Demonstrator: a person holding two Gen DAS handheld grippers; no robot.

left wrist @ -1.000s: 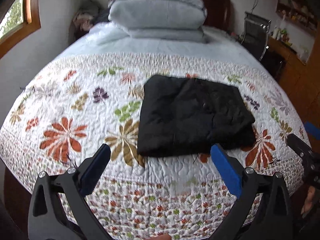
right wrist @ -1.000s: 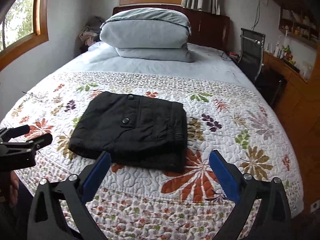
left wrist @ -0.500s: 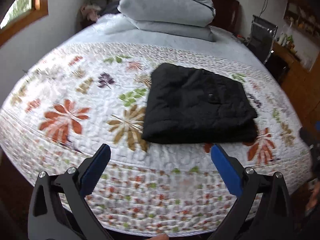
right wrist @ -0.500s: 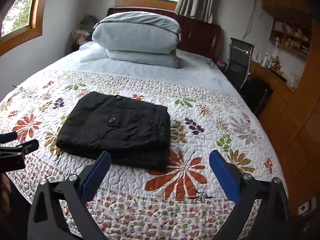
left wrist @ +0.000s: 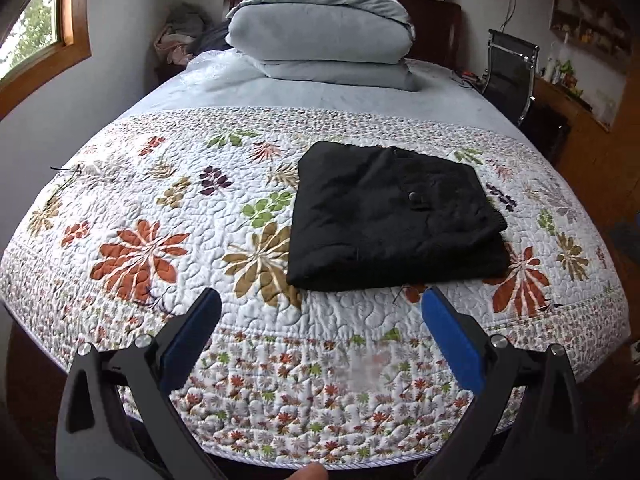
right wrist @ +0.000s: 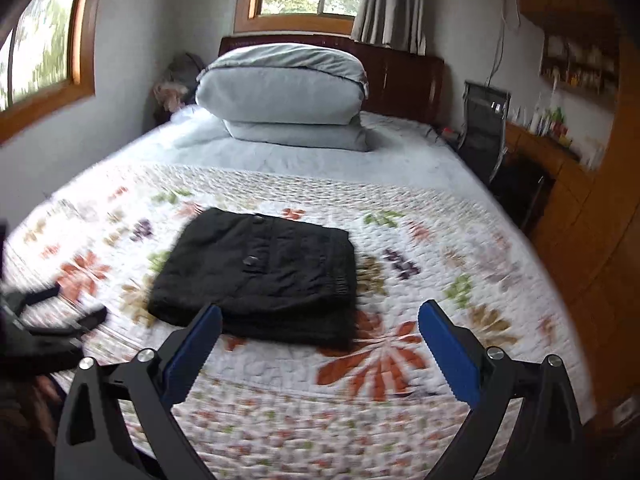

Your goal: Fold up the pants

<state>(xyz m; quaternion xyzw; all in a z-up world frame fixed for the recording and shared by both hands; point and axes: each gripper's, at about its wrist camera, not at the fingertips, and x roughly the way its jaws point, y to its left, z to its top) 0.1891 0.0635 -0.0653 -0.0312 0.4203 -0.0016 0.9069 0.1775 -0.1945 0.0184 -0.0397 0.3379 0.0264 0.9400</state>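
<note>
Black pants lie folded into a compact rectangle on the floral quilt, a button showing on top. The right wrist view shows the same folded pants toward the left of centre. My left gripper hangs open over the quilt's near edge, short of the pants, nothing between its blue pads. My right gripper is open too, held back from the pants' near edge and empty. At the left edge of the right wrist view, blurred, is the left gripper's black body.
Two stacked grey pillows rest at the headboard. A black chair and a wooden desk with shelves stand to the right of the bed. Windows sit on the left wall and behind the bed. The quilt drops off at the foot edge.
Both grippers have drawn back and up from the bed, so the folded pants look farther off. The pants have not moved. Both grippers stay open.
</note>
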